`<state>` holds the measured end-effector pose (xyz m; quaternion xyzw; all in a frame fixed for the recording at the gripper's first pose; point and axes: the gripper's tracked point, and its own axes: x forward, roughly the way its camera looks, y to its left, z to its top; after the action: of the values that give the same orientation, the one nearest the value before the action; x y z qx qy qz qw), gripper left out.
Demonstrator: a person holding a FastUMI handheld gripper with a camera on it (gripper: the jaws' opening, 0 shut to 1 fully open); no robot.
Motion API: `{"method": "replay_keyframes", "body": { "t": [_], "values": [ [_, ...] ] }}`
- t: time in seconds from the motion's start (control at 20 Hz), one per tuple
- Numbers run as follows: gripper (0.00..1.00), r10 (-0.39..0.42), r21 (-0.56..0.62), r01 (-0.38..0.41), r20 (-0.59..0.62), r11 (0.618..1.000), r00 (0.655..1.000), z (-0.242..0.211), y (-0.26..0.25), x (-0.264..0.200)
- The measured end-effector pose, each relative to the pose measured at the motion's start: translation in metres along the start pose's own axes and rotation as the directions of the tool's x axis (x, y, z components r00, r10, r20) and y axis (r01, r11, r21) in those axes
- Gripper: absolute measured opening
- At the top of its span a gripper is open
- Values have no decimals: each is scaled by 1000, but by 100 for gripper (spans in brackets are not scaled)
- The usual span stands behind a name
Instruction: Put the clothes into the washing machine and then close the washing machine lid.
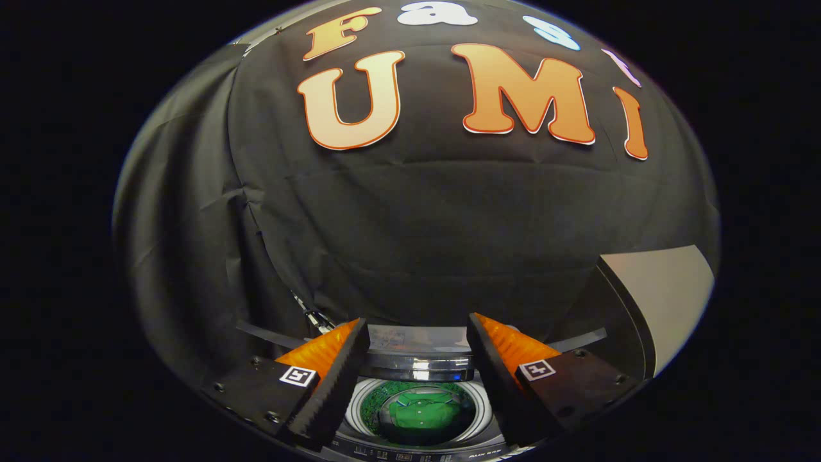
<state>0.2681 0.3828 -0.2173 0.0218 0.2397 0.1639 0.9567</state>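
Right up close, the gripper (417, 350) hangs with its 2 fingers (333, 378) spread wide apart, gripping nothing, with open air in the gap. Each finger carries a small square marker tag (299, 376) on its mount.

Down between the fingers and just below them sits the washing machine (417, 436), seen from above. Its round drum opening (418, 410) lies straight between the 2 fingers, and inside it there's the green clothes (420, 414), resting at the bottom of the tub, ringed by the pale drum wall. The garment is well clear of both fingers, neither touching it.

Just ahead of the fingertips, at the far edge of the opening, a shiny band and a flat grey panel (420, 337) stand up. That looks like the lid raised at the back of the machine, though the view is too squeezed to be sure. The opening itself is uncovered.

Further out to the right, a pale slanted surface (660, 295) peeks in beyond the right-hand finger.

Beyond it all, the black cloth wall (417, 224) drapes across the back, folded and creased on the left.
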Motion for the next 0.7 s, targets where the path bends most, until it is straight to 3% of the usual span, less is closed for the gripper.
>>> {"method": "replay_keyframes", "body": {
  "t": [0.7],
  "values": [
    [100,21,-5,-21,-4,1000,1000,-36,4,-12]
  ]
}}
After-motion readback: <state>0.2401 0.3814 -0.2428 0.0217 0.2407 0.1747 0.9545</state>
